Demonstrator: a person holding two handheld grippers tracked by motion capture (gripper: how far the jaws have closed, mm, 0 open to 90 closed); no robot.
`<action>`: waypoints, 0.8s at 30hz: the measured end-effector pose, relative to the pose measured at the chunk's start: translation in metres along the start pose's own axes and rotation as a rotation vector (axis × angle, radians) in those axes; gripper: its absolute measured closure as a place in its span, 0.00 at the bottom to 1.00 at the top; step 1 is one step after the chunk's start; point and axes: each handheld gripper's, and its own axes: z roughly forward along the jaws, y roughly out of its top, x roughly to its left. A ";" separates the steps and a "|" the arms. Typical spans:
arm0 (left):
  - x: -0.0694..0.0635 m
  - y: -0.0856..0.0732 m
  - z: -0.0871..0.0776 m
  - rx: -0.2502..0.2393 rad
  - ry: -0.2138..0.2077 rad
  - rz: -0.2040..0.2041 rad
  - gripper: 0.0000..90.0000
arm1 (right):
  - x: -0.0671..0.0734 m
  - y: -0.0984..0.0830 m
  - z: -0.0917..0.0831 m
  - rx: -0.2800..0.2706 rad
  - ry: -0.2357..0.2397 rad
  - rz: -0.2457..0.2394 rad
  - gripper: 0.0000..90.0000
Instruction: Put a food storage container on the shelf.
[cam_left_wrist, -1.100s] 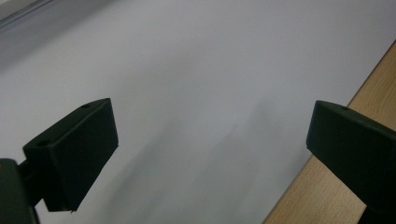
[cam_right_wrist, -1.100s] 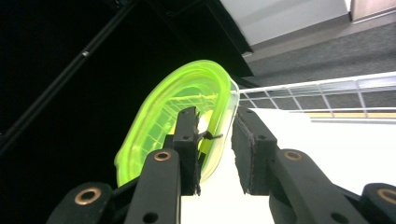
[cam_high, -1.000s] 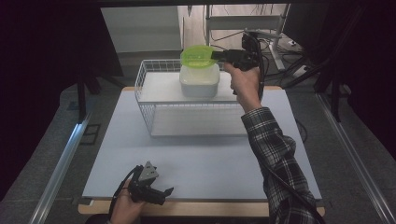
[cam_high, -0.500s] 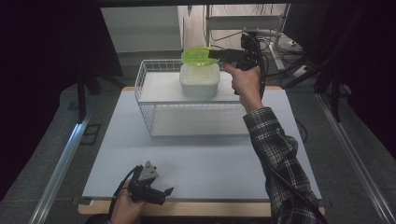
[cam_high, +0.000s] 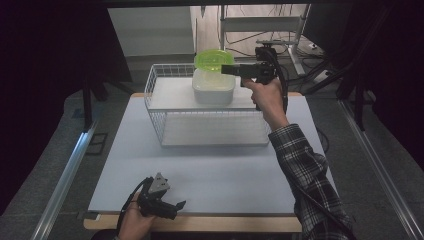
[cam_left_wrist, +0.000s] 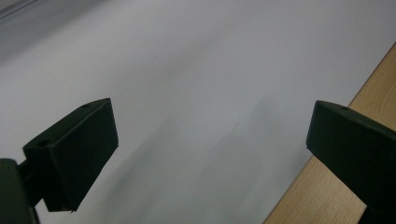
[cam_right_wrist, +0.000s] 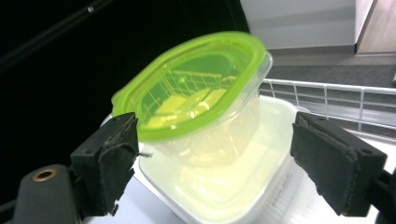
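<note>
The lid is bright green, and light shines through it. The tub under it is clear and a bit milky. It sits in a bigger white box. The wire basket is white. The table mat is pale grey-white, with a light brown wood edge. The sleeve has a black and white check pattern. Both grippers are black.

A white wire basket stands on the table, below the right claw; dark monitor behind it.
</note>
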 end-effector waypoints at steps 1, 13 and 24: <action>0.000 0.000 0.000 0.000 0.000 0.000 0.02 | 0.000 -0.002 0.000 0.003 0.005 -0.004 0.16; 0.001 0.000 0.000 0.001 -0.002 -0.005 0.02 | 0.000 -0.016 -0.004 0.012 0.004 -0.046 0.13; 0.001 0.000 0.000 0.004 0.001 -0.001 0.02 | 0.000 -0.029 -0.015 0.004 -0.002 -0.111 0.11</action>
